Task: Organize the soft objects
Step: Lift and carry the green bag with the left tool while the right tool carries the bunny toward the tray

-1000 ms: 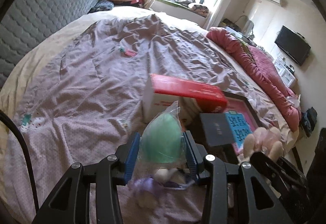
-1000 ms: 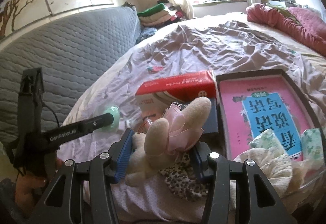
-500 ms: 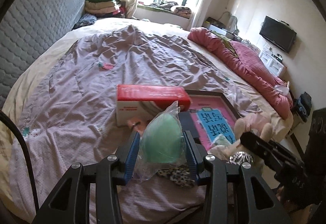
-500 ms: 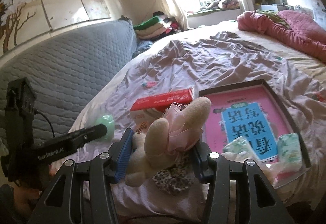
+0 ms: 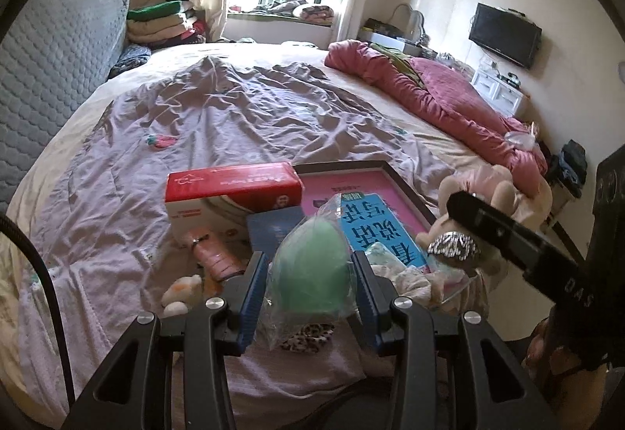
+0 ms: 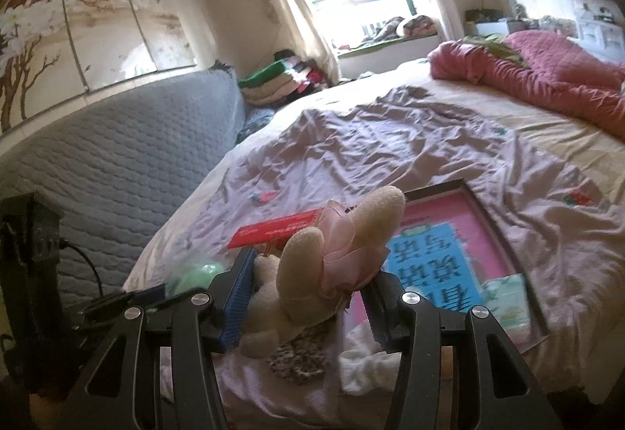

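Observation:
My left gripper (image 5: 310,283) is shut on a green egg-shaped sponge in a clear plastic bag (image 5: 312,273), held above the near edge of the bed. My right gripper (image 6: 308,293) is shut on a cream plush bunny with a pink ribbon (image 6: 332,258), also lifted above the bed's near edge. The bunny also shows at the right of the left wrist view (image 5: 488,191), behind the right gripper's black body. The green sponge shows low left in the right wrist view (image 6: 199,273).
On the purple sheet (image 5: 218,125) lie a red and white box (image 5: 230,191), a framed pink and blue board (image 5: 375,211), a pink bottle (image 5: 215,254), a leopard-print cloth (image 5: 308,336), small wrapped packs (image 6: 504,297) and a white cloth (image 6: 363,359). A red quilt (image 5: 429,94) lies far right.
Both grippers have risen and pulled back from the bed with their objects still held; the box, board and small items now sit lower and farther away in both views.

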### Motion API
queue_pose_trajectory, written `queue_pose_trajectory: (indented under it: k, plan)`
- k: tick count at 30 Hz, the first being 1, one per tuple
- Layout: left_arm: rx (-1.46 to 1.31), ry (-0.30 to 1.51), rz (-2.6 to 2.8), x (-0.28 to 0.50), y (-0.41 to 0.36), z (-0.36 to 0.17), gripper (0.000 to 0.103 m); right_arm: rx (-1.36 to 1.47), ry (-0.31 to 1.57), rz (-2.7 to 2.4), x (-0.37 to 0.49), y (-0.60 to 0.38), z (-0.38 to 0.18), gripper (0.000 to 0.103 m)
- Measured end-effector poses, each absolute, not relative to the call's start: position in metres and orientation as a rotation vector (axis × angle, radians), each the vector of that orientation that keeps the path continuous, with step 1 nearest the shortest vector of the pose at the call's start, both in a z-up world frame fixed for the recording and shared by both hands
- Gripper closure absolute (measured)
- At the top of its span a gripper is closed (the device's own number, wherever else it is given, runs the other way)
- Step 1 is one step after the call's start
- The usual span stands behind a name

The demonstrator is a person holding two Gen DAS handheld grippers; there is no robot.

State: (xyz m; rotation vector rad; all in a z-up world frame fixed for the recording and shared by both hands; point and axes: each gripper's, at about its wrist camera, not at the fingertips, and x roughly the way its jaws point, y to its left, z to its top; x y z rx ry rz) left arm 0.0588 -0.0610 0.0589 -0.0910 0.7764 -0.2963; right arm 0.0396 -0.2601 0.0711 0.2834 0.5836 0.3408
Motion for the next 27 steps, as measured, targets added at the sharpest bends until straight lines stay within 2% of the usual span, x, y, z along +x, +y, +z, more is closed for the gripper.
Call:
queue_pose_trajectory:
  k: [27]
  plan:
    - [-0.034, 0.832, -0.412, 0.051, -0.128, 0.054, 0.060, 0.376, 0.537, 0.227, 0.034, -0.343, 0.079, 0.050]
